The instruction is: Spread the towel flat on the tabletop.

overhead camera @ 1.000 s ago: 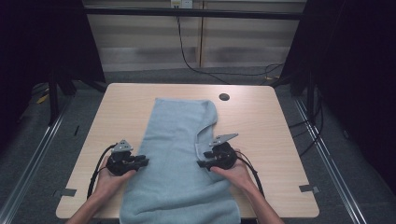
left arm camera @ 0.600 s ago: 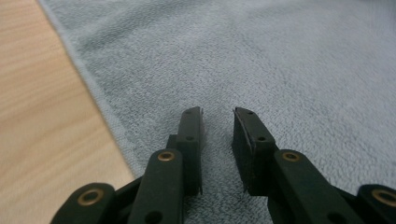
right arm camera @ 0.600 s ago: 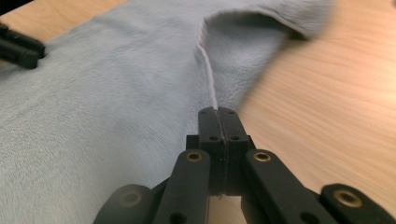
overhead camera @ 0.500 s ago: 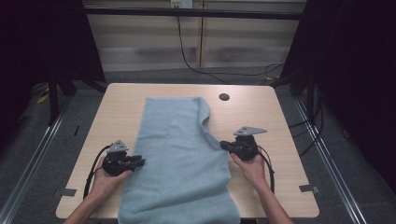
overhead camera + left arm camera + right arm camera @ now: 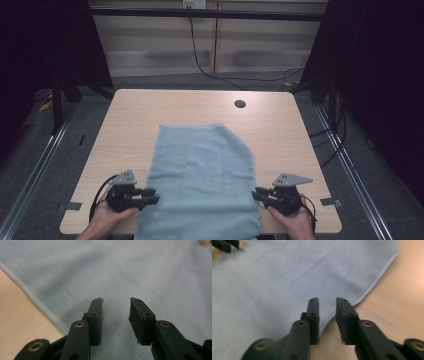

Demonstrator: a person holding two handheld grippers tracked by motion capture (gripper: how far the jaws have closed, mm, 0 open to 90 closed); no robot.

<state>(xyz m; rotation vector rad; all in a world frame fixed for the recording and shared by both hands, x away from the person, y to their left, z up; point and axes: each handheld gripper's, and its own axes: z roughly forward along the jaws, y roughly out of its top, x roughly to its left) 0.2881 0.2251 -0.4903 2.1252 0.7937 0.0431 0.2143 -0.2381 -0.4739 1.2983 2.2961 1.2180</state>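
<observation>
Dark curtains and a pale panelled wall with a hanging black cable stand behind a light wooden bench (image 5: pixel 150 107), which has a small round hole (image 5: pixel 240 104) near its far edge. A light blue towel (image 5: pixel 202 175) lies flat on the bench, running from about the middle to the near edge, where it hangs slightly over; its far right corner is cut off at a slant.

The left tool (image 5: pixel 148 195) sits near the near left corner of the bench, held in the person's left hand (image 5: pixel 107 217), its tips just at the towel's left edge. In the left gripper view (image 5: pixel 116 312) its jaws stand partly apart above the cloth with nothing between them; they have just been opening.

The right tool (image 5: pixel 257 193) sits toward the near right corner, in the right hand (image 5: pixel 295 220), its tips at the towel's right edge. In the right gripper view (image 5: pixel 327 312) the jaws show a narrow gap over the towel's hem and bare wood, gripping nothing; they have just been opening too.
</observation>
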